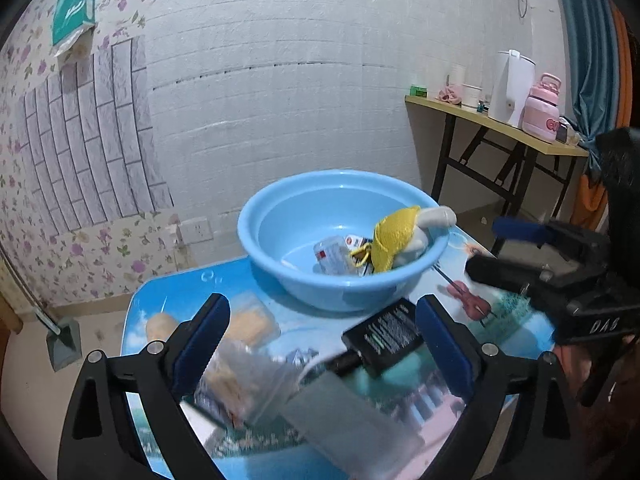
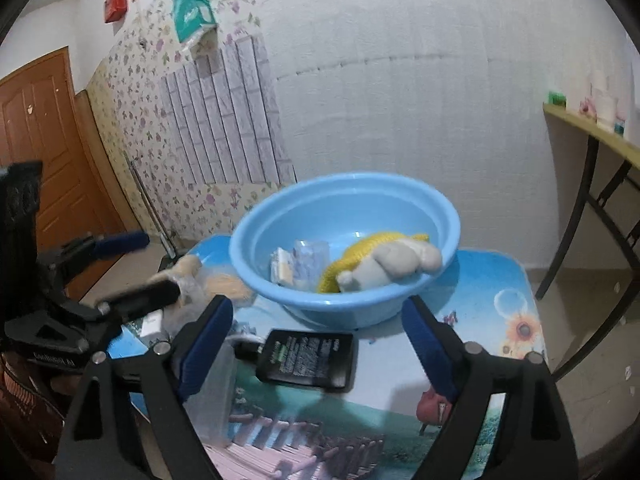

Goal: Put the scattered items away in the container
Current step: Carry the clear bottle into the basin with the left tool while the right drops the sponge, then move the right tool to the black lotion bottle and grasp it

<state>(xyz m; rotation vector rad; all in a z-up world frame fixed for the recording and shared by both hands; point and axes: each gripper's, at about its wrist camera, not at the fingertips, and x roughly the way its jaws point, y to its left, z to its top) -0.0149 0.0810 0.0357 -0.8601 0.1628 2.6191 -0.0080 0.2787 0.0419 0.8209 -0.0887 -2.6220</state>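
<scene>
A light blue basin [image 1: 280,216] stands at the far side of the small picture-covered table [image 1: 516,332]. Inside it lie a grey plush toy in yellow knit [image 1: 396,240] and a few small packets [image 1: 332,256]. My left gripper [image 1: 322,308] is open over the table in front of the basin. A clear bag of orange snacks [image 1: 240,376] and a black power adapter [image 1: 384,334] lie below its fingers, untouched. My right gripper [image 2: 318,306] is open too, above the adapter [image 2: 308,360], with the basin [image 2: 440,208] just beyond. Each gripper shows at the edge of the other's view.
A second orange snack packet [image 1: 252,322] and a clear plastic box [image 2: 216,392] lie on the table's left part. A small pink object [image 2: 430,404] sits by my right finger. A side table [image 1: 500,120] with a kettle and pink bottle stands at the right wall.
</scene>
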